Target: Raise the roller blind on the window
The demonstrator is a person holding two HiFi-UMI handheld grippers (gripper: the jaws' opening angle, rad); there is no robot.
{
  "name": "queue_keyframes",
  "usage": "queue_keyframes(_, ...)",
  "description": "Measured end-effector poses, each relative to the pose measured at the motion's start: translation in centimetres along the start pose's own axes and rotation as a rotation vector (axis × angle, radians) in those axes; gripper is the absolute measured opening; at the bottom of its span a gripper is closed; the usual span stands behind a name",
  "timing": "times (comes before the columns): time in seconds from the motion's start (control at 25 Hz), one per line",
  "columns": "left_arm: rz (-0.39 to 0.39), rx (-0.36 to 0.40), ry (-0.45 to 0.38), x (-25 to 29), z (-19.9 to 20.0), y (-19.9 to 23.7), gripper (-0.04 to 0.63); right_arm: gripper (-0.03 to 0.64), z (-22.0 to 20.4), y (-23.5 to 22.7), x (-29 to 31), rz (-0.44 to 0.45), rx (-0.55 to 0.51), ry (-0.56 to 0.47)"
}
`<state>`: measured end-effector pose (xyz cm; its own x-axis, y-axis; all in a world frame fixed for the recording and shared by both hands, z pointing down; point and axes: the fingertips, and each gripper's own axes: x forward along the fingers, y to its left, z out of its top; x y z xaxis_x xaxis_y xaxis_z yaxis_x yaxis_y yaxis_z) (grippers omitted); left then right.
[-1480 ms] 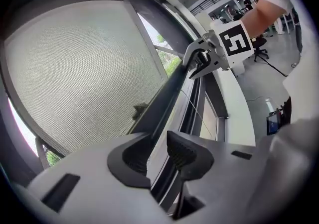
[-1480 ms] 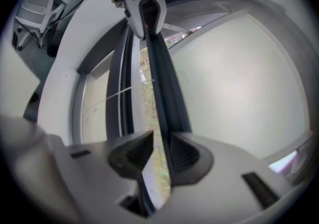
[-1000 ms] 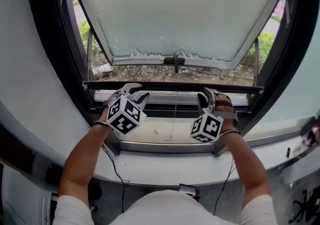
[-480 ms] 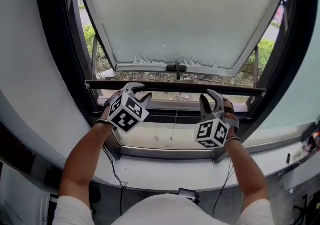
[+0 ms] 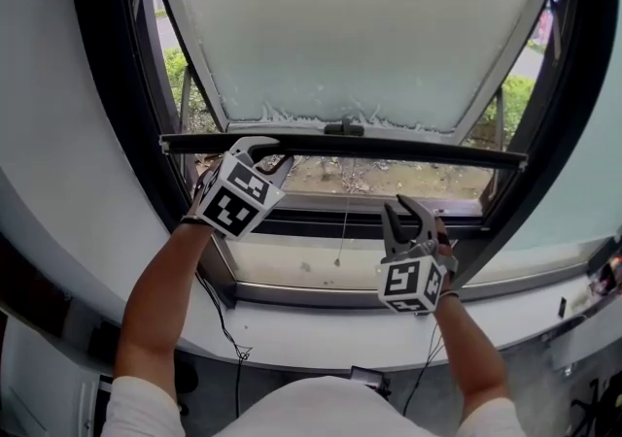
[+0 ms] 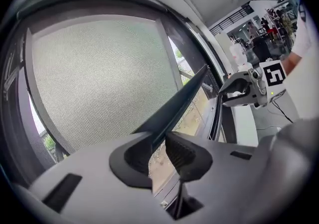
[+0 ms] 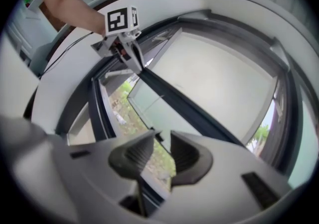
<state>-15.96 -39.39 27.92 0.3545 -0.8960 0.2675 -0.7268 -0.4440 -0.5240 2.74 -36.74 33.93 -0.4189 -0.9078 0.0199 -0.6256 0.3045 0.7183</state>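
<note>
- R gripper [image 7: 162, 138]: nearest, held below the bar; fingers are spread, nothing betw. them.
- L gripper [image 6: 158, 137]: jaws have just been closing; the roller blind's bottom bar [image 5: 389, 150] is pinched near its L end, raised approx. to the window handle; pad contact partly hidden.
- Thin cord [image 5: 342, 231] is seen hanging under bar's middle.
- Blind fabric [image 6: 99, 78]: fine mesh, barely made out from the head view.
- Window pane [image 5: 350, 27] beyond is cut off at top.
</note>
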Motion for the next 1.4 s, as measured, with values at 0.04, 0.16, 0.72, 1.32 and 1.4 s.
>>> queue_keyframes(0.04,-0.003,-0.005,0.006,-0.1,0.1,0.1,0.094,0.112,-0.2,0.1,0.0,0.006,0.007,0.006)
queue_keyframes(0.16,-0.008,-0.025,0.020,-0.4,0.2,0.1,0.092,0.112,-1.0,0.5,-0.1,0.023,0.030,0.031)
queue_keyframes(0.72,-0.004,-0.033,0.015,-0.5,0.7,0.5,0.092,0.103,-1.9,4.7,0.4,0.143,0.059,0.060)
queue_keyframes(1.32,0.023,-0.014,-0.060,-1.9,4.6,3.3,0.092,0.095,-1.4,6.2,0.9,0.212,0.052,0.054)
queue_keyframes(1.4,0.022,-0.015,-0.072,-2.2,5.5,3.9,0.092,0.097,-1.0,6.2,1.0,0.213,0.065,0.047)
